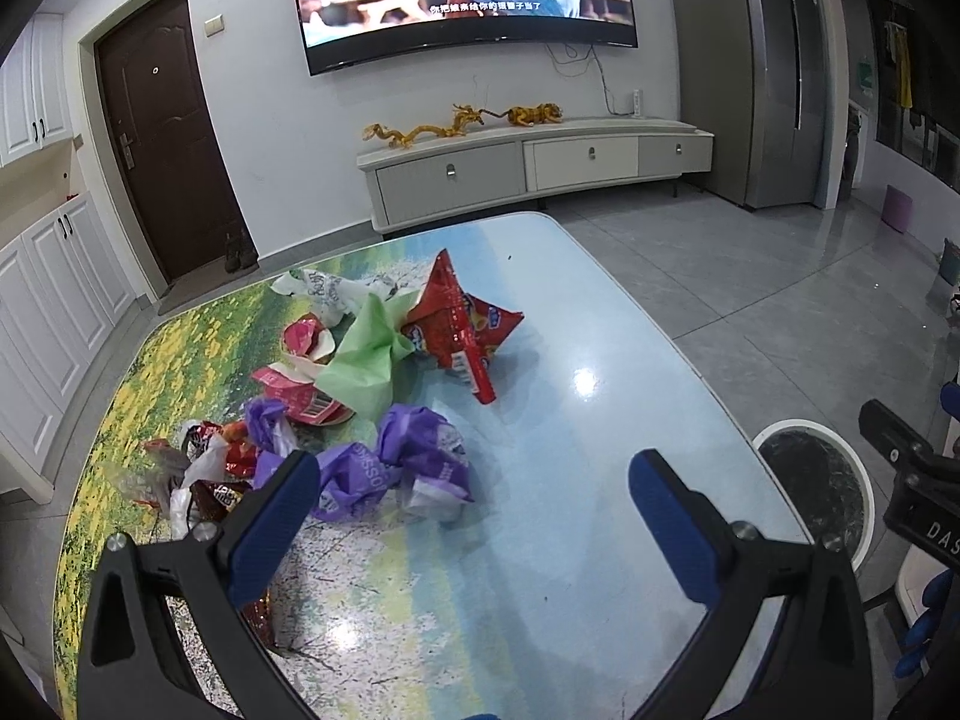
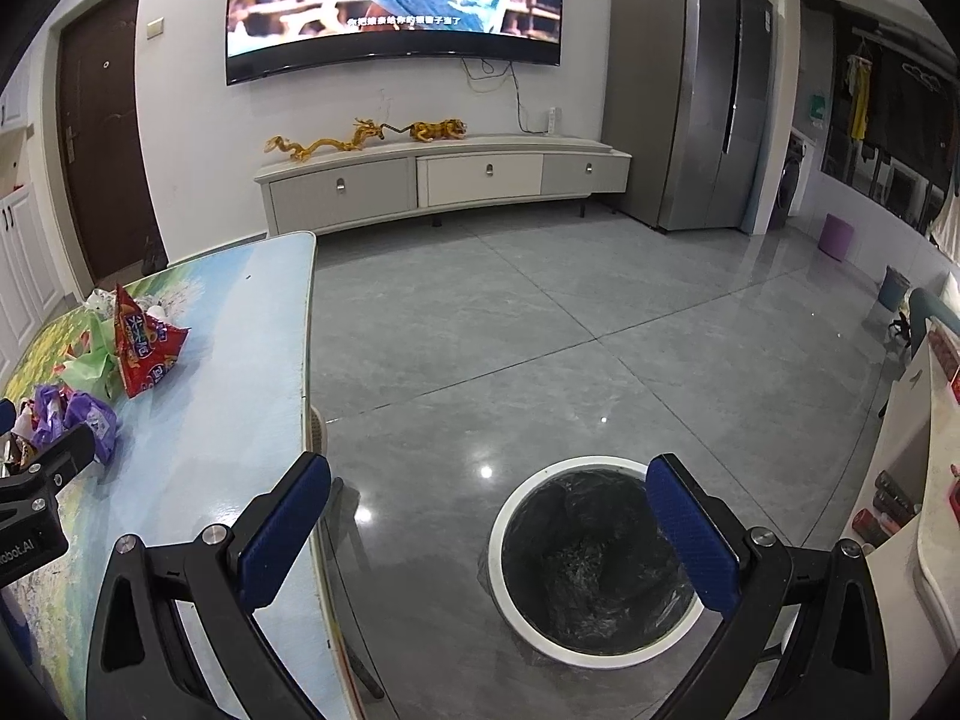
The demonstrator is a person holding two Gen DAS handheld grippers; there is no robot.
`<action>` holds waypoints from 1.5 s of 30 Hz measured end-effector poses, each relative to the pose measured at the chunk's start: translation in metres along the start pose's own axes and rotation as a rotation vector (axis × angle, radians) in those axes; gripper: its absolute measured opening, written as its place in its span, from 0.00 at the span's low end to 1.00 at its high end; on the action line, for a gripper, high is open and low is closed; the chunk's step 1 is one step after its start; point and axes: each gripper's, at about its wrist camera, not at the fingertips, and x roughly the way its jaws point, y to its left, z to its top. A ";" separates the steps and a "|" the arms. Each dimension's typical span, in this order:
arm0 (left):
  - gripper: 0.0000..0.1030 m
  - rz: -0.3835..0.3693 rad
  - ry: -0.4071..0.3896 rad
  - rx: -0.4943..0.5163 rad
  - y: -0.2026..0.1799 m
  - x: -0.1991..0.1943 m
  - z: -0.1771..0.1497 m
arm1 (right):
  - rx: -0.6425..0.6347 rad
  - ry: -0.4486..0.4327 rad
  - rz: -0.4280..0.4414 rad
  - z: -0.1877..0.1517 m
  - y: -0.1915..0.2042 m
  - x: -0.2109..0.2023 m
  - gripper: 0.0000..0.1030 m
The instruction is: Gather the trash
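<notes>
1. The left gripper (image 1: 474, 510) hung wide open, its blue pads (image 1: 273, 531) spread far apart and nothing between them.
2. It tipped forward and down, its black finger arms fanning out from the bottom of the left wrist view.
3. The right gripper (image 2: 489, 531) gaped just as wide, its blue pads (image 2: 690, 534) empty too, angled downward.
4. Each gripper caught the other: the right one poked into the left view's right edge, the left one into the right view's left edge.
</notes>
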 end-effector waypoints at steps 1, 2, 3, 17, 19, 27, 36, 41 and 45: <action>1.00 -0.003 0.001 -0.001 0.001 0.000 0.000 | 0.003 -0.018 0.001 0.000 0.001 -0.002 1.00; 1.00 -0.007 0.004 -0.003 0.003 0.000 -0.001 | 0.009 -0.029 0.004 -0.001 0.001 -0.004 1.00; 1.00 -0.011 0.006 -0.004 0.003 -0.001 -0.001 | 0.008 -0.032 0.003 0.000 0.001 -0.005 1.00; 1.00 -0.065 0.003 0.004 0.003 -0.013 -0.005 | 0.010 -0.072 0.003 0.003 0.011 -0.023 1.00; 1.00 -0.070 0.002 0.006 0.003 -0.015 -0.005 | 0.005 -0.076 0.001 0.004 0.012 -0.026 1.00; 1.00 -0.064 -0.045 0.003 0.014 -0.029 -0.006 | 0.032 -0.114 0.058 0.009 0.015 -0.037 1.00; 1.00 -0.048 -0.047 -0.089 0.086 -0.036 -0.014 | -0.042 -0.078 0.173 0.018 0.054 -0.039 1.00; 0.97 -0.046 0.023 -0.157 0.141 -0.033 -0.040 | -0.123 -0.029 0.286 0.018 0.091 -0.028 0.98; 0.87 -0.089 0.086 -0.207 0.167 -0.026 -0.056 | -0.178 0.017 0.420 0.018 0.125 -0.019 0.85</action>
